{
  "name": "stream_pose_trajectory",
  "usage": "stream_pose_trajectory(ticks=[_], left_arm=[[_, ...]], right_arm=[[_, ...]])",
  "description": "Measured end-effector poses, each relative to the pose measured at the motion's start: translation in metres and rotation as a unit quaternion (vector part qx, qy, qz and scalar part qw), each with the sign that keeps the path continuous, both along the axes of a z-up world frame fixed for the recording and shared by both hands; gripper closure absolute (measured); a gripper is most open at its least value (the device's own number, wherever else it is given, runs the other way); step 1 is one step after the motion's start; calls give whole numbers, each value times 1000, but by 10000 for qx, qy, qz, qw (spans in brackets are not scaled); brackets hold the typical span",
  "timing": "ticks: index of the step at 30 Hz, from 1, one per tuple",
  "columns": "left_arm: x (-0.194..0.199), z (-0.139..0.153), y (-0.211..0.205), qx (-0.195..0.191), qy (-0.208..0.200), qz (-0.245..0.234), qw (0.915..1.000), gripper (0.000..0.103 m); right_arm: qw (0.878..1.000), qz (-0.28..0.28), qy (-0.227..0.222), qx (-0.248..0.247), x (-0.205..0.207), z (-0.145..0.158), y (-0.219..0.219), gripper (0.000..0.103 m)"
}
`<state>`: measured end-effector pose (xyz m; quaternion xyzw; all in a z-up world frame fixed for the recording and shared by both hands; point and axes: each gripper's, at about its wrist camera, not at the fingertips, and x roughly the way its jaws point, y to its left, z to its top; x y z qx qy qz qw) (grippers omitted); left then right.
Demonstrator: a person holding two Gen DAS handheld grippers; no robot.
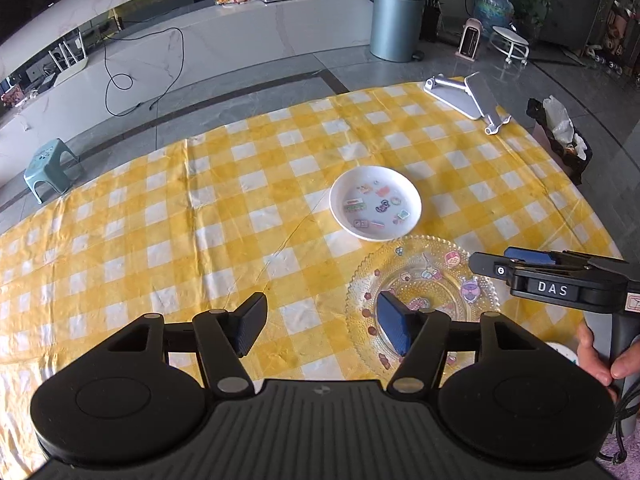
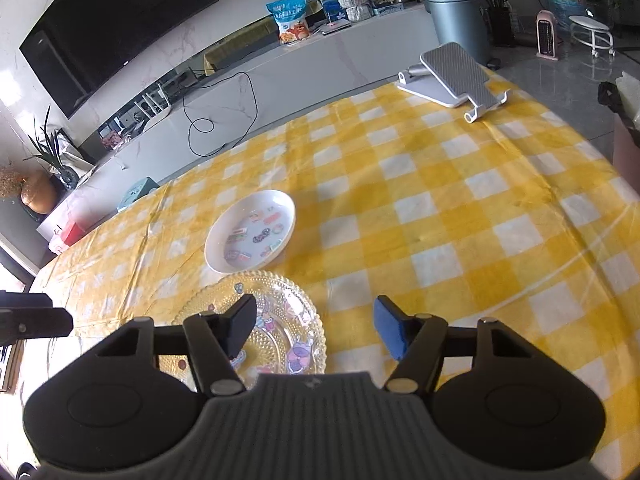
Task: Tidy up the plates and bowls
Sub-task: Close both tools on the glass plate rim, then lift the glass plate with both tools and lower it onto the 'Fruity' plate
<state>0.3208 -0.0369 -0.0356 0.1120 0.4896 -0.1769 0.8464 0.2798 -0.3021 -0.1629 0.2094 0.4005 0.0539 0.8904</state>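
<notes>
A white plate with stickers lies on the yellow checked tablecloth; it also shows in the right wrist view. A clear glass plate with cartoon stickers lies just in front of it, touching or nearly touching its rim, and shows in the right wrist view. My left gripper is open and empty, its right finger over the glass plate's left part. My right gripper is open and empty above the glass plate's right edge; in the left wrist view it hovers at the right.
A silver tablet stand sits at the table's far right corner, also in the right wrist view. A small white round object peeks out near my right hand. A black bin with white bags stands beside the table's right edge.
</notes>
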Motion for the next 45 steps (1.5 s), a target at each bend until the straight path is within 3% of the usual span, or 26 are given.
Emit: stream_pose_trajectory(ticks=[3,8,14,17,24,26,32,34,45], left_arm=[[21,-13,5,-144,240,13,9996,28],[42,-40,16,-698,788,117,9944,30],[40,-65,18,-734,1133,-23,9908,38],[38,-71,19,-888,1273,-66,9879,43],[36,-78,13,-918,1398,-79,9859,60],[35,-78,13,-906,1373,-62,9864,62],[34,-79,12,-974,1477,-89,9842,82],[33,-78,10,-924,1440,-103,9852,83],[25,-69,4,-748,1277,16,9890,86]], right_arm=[[9997,-38,173,152,6,-8,-5,47],[9976,-185,357,561,13,-14,-15,56],[9961,-23,548,693,13,-15,-13,73],[9940,-35,672,864,11,-18,-16,75],[9906,-16,836,1085,6,-23,-18,90],[9903,8,845,1100,6,-24,-17,90],[9904,44,863,1076,3,-23,-16,91],[9910,30,856,1026,2,-24,-15,96],[9892,10,901,1156,-3,-26,-17,96]])
